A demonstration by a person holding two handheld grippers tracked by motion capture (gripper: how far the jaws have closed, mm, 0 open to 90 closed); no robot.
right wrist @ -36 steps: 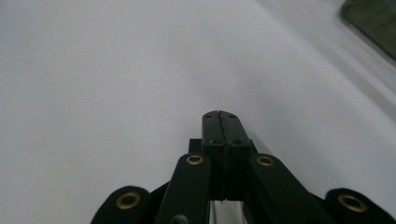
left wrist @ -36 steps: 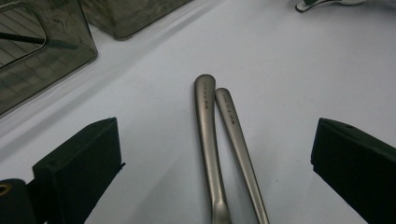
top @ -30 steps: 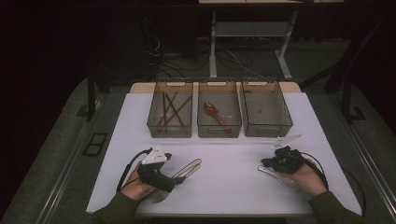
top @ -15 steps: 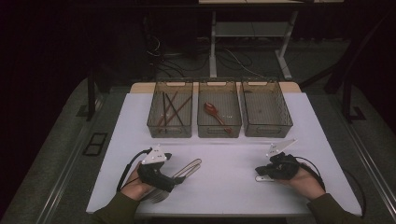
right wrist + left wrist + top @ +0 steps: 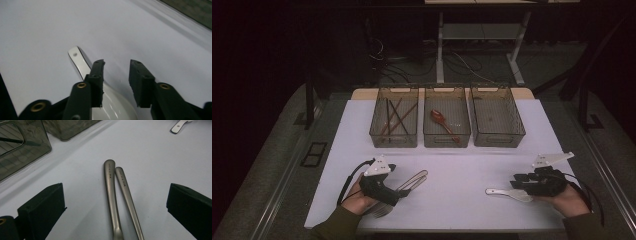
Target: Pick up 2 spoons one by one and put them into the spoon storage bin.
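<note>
A: So the right hand-held gripper (image 5: 513,184) sits at the near right of the white matte counter (image 5: 462,165), black jaws a bit apart and just been opening. Nothing pinched between them. The glossy white ceramic soup spoon (image 5: 508,193) lies flat on the counter right under it; in the right gripper view (image 5: 116,82) the rounded bowl is below the jaws and the flat handle pokes out past the left one.

B: And the other side?

A: The left hand-held gripper (image 5: 399,192) is well to the left of that spoon, jaws spread wide. In the left gripper view (image 5: 115,202) two brushed steel handles (image 5: 117,200), slim with rounded ends, lie between the blocky black pads (image 5: 42,207), touching neither one. The handles run side by side and meet toward the near end.

B: Bins?

A: Three smoky clear plastic bins in a row, farther back than the spoon. The left bin (image 5: 394,122) holds thin dark sticks (image 5: 394,119), the middle bin (image 5: 447,124) has a reddish-brown spoon (image 5: 443,122) that looks wooden, and the right bin (image 5: 497,122) has a ribbed floor.
</note>
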